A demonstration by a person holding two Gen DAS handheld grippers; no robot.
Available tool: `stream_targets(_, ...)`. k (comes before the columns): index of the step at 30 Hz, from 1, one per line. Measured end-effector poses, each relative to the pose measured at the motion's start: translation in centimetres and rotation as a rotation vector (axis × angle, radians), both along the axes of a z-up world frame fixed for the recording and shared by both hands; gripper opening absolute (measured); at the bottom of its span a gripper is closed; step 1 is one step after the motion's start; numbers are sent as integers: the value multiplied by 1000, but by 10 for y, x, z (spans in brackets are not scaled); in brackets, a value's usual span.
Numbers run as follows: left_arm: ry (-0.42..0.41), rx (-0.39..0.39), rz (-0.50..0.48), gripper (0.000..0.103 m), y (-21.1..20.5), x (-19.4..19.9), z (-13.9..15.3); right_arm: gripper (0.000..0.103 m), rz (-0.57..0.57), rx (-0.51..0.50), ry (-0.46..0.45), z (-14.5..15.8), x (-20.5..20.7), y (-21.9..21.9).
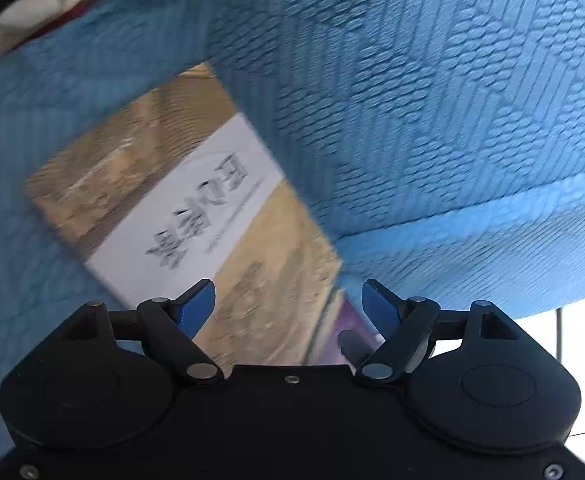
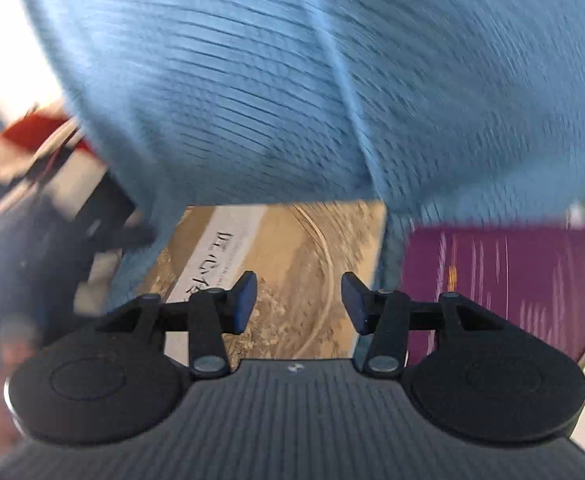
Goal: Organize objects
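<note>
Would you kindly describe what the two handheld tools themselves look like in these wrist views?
Both match: the left tool and right tool each have a black body with two round housings, black linkage arms on silver pivot pins, and blue fingertips. The right body is ribbed.

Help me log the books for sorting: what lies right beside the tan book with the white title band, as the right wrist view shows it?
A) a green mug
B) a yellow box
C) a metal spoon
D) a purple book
D: in the right wrist view a purple book lies beside the tan book on the blue textured mat.
</note>
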State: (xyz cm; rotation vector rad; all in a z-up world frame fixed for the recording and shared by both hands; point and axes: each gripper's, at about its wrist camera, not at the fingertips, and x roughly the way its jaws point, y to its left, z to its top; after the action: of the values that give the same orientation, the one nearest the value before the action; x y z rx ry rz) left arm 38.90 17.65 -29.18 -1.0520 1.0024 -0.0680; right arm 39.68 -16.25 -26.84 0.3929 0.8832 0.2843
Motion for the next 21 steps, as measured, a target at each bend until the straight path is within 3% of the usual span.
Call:
stream_targets(5,80,20,-6,78,2,-27,-8,57,-72,95,126,-23,-1,-14)
stream_targets(11,144,47,-16,77,-1,-38,-20,56,-88,151,238,-41,3,-14)
stream_targets(16,166,61,-10,75,-6,-33,-28,56,-84,148,252,-42,0,-11)
stream_targets(21,158,9,25,75,-4,-34,-34,60,-135,277,298,-47,-5,-20)
